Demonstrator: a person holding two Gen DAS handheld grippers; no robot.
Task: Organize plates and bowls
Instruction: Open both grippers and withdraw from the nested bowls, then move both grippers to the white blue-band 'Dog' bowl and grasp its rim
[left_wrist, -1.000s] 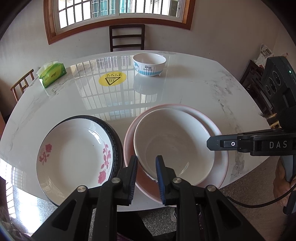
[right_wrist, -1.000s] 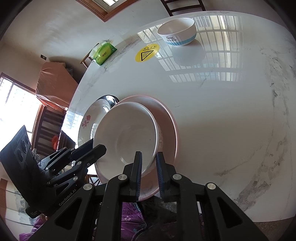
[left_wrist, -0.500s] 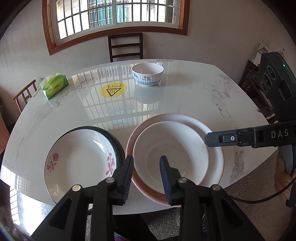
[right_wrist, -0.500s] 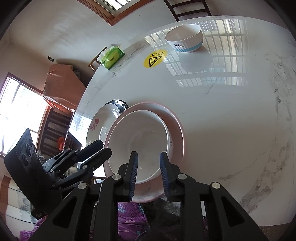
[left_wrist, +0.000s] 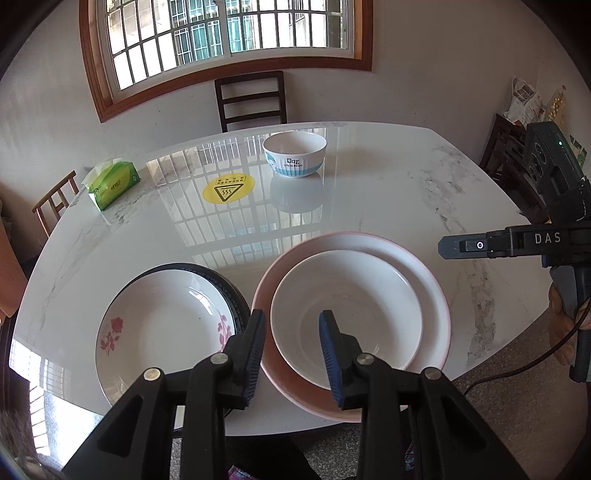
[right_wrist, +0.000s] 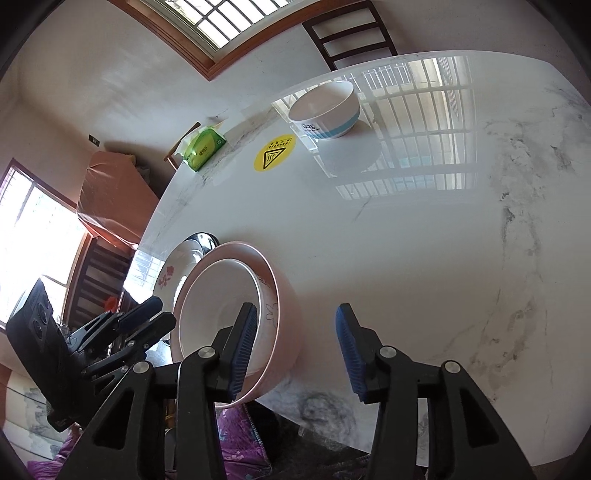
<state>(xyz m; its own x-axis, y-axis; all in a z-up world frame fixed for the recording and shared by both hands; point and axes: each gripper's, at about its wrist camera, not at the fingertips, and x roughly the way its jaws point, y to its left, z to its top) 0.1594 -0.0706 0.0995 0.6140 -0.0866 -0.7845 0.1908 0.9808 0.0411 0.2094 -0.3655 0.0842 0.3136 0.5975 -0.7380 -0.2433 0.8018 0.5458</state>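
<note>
A white deep plate (left_wrist: 347, 314) rests inside a larger pink-rimmed plate (left_wrist: 428, 280) at the table's near edge; both show in the right wrist view (right_wrist: 218, 306) (right_wrist: 284, 306). To their left a white flowered plate (left_wrist: 162, 325) lies on a dark-rimmed plate (left_wrist: 225, 288). A small white bowl with a blue band (left_wrist: 294, 154) stands far back, also in the right wrist view (right_wrist: 325, 109). My left gripper (left_wrist: 291, 345) is open and empty, just above the near rim of the white plate. My right gripper (right_wrist: 293, 349) is open and empty, right of the stack.
The white marble table (left_wrist: 406, 192) carries a green tissue pack (left_wrist: 112, 182) at far left and a yellow warning sticker (left_wrist: 228, 187). A dark chair (left_wrist: 251, 99) stands behind the table. The floor drops off below the near edge.
Both grippers have opened from shut on the white plate's rim and drawn back. The white plate now lies flat in the pink plate.
</note>
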